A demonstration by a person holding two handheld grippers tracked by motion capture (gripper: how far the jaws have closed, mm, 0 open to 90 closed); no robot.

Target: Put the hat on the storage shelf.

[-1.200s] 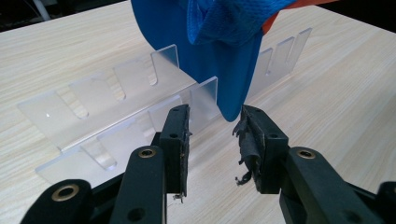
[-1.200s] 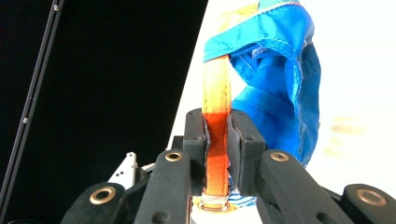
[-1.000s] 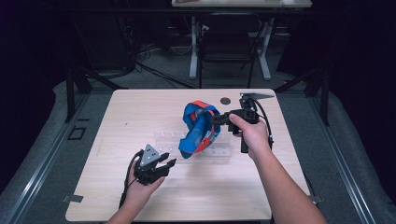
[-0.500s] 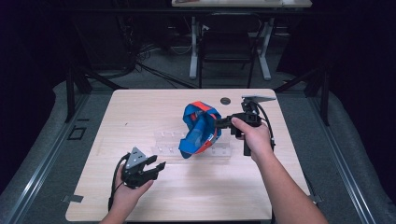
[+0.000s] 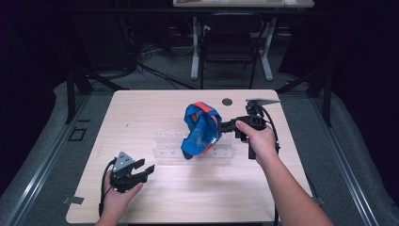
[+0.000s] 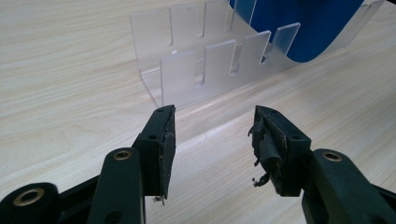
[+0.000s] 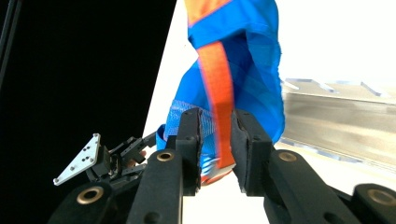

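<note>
Step in hand, as judged: right hand-held gripper (image 5: 225,126) pinching blue-and-orange cloth item (image 5: 201,130), holding it over clear slotted rack (image 5: 165,145) mid-tabletop, toward right edge. Left hand-held gripper (image 5: 147,170) spread, empty, near front-left corner.

Next likely: seat cloth into rack slot; left steadies rack.

Pale wood tabletop (image 5: 141,108); dark room, chair (image 5: 229,47) behind.
</note>
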